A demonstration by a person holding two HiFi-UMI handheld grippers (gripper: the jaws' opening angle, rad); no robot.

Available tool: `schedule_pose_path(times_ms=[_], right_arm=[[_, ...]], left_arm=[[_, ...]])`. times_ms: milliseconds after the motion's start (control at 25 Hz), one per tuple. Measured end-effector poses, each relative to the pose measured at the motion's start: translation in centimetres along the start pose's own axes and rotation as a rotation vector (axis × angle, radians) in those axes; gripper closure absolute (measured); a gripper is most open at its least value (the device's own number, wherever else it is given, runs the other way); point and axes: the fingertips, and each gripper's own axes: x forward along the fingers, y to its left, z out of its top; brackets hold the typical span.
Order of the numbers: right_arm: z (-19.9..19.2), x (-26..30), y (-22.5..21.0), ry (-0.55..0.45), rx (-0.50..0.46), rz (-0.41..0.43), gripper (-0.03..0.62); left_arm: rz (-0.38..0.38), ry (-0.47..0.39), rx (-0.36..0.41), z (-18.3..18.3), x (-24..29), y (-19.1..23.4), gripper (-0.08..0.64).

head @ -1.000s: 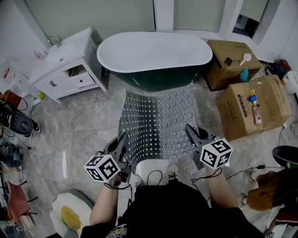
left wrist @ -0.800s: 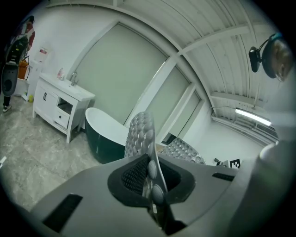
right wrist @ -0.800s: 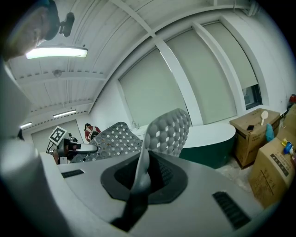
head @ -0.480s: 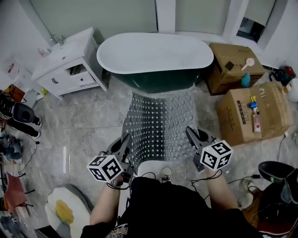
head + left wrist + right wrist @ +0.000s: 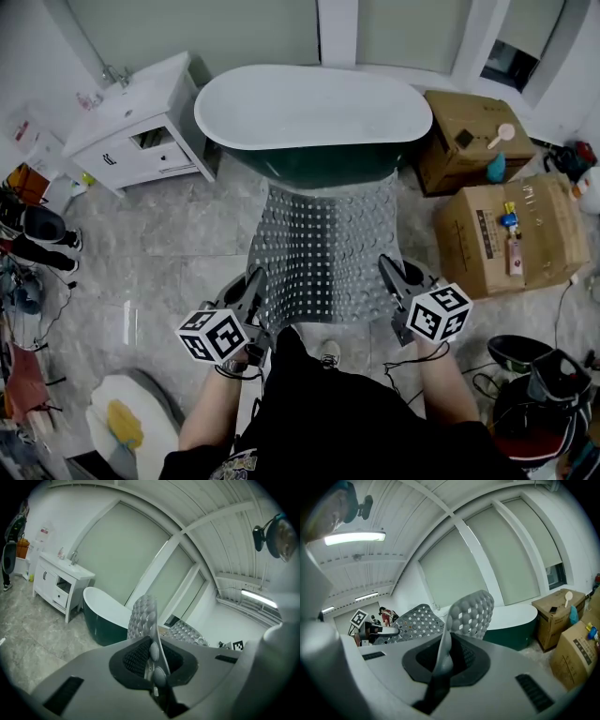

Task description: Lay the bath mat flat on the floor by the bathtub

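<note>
The person is standing facing the long dark-green side of the bathtub (image 5: 314, 108) and is holding the bath mat (image 5: 323, 253) out toward it. The grey, bumpy, perforated mat is stretching from the two grippers to the foot of the tub, its far edge lying against the tub's side. I cannot tell whether that edge is resting on the floor (image 5: 178, 253).

The left gripper (image 5: 255, 283) is pinching the mat's near corner on the tub's left-hand side. Its jaws are pressing together on the sheet, which is sticking up between them. The right gripper (image 5: 387, 274) is doing the same at the other near corner, its jaws squeezing the mat edge-on.

The near edge is hanging raised between the two grippers, in front of the tub's middle. A white vanity cabinet (image 5: 131, 131) is standing just left of the tub. Two cardboard boxes (image 5: 506, 234) are sitting to its right, with small items lying on top.
</note>
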Motion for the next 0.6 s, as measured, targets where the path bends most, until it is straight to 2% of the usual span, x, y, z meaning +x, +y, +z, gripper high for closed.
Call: schedule_pose_path(times_ms=[600], right_arm=[[3.0, 7.9, -2.6, -0.005, -0.006, -0.041, 0.563]], left_arm=[[-0.022, 0.012, 0.014, 5.3, 6.3, 5.7, 0.526]])
